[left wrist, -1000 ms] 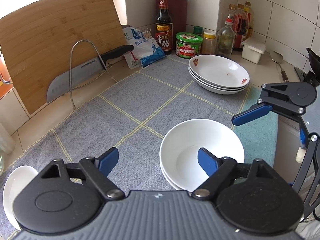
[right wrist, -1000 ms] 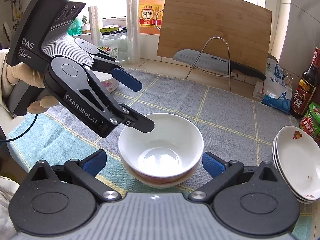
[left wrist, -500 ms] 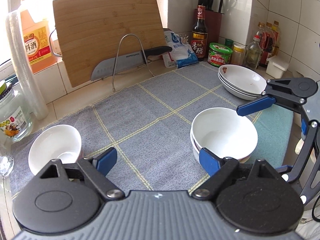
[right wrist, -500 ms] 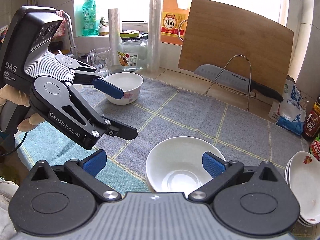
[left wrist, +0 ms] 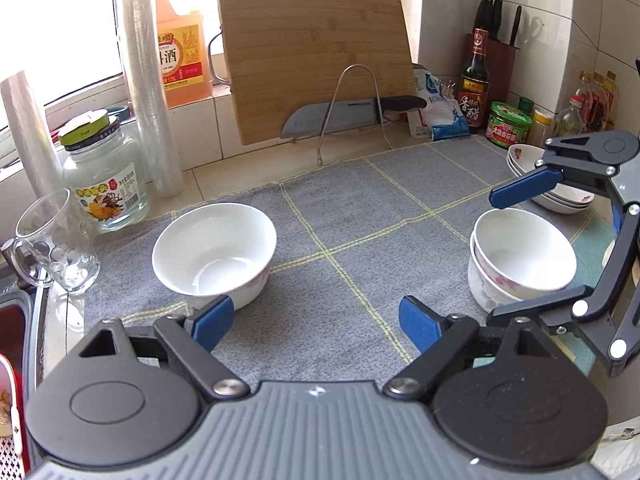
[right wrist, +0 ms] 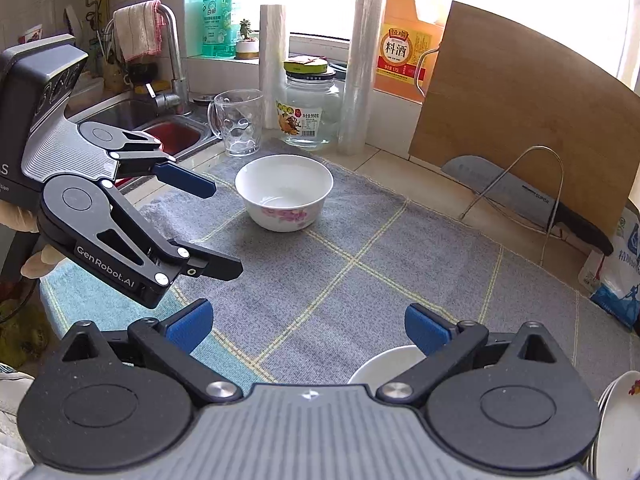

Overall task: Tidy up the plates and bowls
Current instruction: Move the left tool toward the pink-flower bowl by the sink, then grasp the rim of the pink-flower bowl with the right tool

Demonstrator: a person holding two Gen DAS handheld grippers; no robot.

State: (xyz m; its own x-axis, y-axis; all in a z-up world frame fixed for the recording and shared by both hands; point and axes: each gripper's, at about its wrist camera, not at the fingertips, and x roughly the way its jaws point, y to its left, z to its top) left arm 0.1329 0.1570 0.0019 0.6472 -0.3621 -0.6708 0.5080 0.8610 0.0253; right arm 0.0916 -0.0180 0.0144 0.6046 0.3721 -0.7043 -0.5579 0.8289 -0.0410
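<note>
A single white bowl with pink flowers [left wrist: 214, 254] [right wrist: 284, 192] stands on the grey checked cloth [left wrist: 352, 208], ahead and left of my left gripper [left wrist: 314, 322]. That gripper is open with nothing between its fingers; in the right wrist view the left gripper [right wrist: 212, 224] hovers near the bowl's left side. Two stacked white bowls [left wrist: 520, 258] [right wrist: 384, 364] sit at the right. My right gripper [right wrist: 307, 327] [left wrist: 508, 252] is open over them, touching nothing. A stack of shallow plates [left wrist: 568, 200] [right wrist: 616, 420] lies further right.
A glass mug [left wrist: 56, 248], a jar [left wrist: 104, 184] and wrap rolls [left wrist: 148, 92] stand at the left near the sink [right wrist: 160, 128]. A cutting board [left wrist: 316, 56] and a knife on a wire rack [left wrist: 352, 116] line the back. Sauce bottles [left wrist: 476, 80] fill the right corner.
Both wrist views have swung to the left. The single bowl has come in front of the left gripper, and the stacked bowls have slid to the right and low. Both grippers stayed open.
</note>
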